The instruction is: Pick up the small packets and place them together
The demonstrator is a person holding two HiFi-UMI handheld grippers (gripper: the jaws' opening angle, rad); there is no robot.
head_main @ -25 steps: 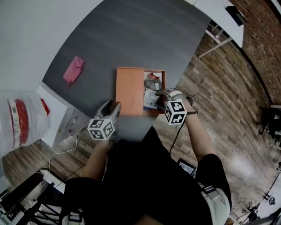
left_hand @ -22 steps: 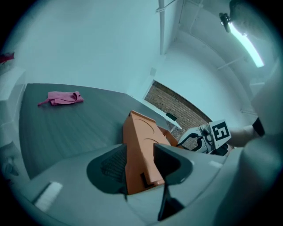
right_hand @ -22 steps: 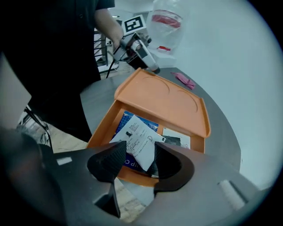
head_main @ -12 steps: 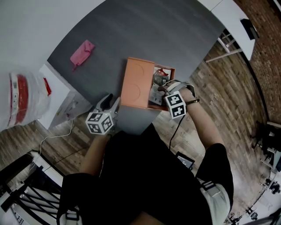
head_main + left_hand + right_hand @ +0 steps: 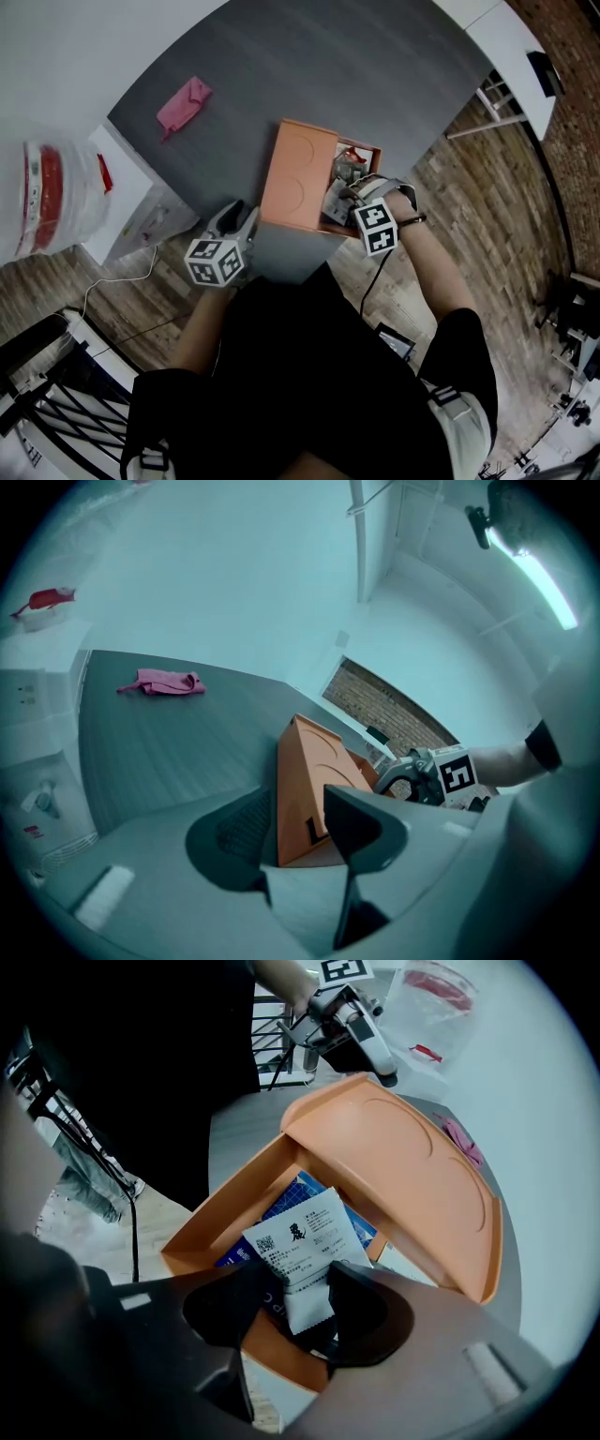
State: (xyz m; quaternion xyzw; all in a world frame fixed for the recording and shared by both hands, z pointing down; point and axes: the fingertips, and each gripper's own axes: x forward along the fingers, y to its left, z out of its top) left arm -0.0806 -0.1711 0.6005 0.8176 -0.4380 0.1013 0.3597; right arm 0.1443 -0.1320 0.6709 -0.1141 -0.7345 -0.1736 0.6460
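Clamping right gripper (image 5: 305,1305), just now closing, onto white packet (image 5: 302,1239) inside orange box (image 5: 405,1174); next, lifting clear over the rim.

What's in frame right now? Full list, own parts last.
table: 1, dark grey, holds box and cloth
box: 1, orange, lid open, table's near edge
white packet: 1, white, over box
blue packet: 1, blue, inside box
cloth: 1, pink, table's far side
plastic bag: 1, clear with red, left of table
left gripper: fingers apart, just eased closer, gripping nothing, at box corner
right gripper: fingers just closed on white packet
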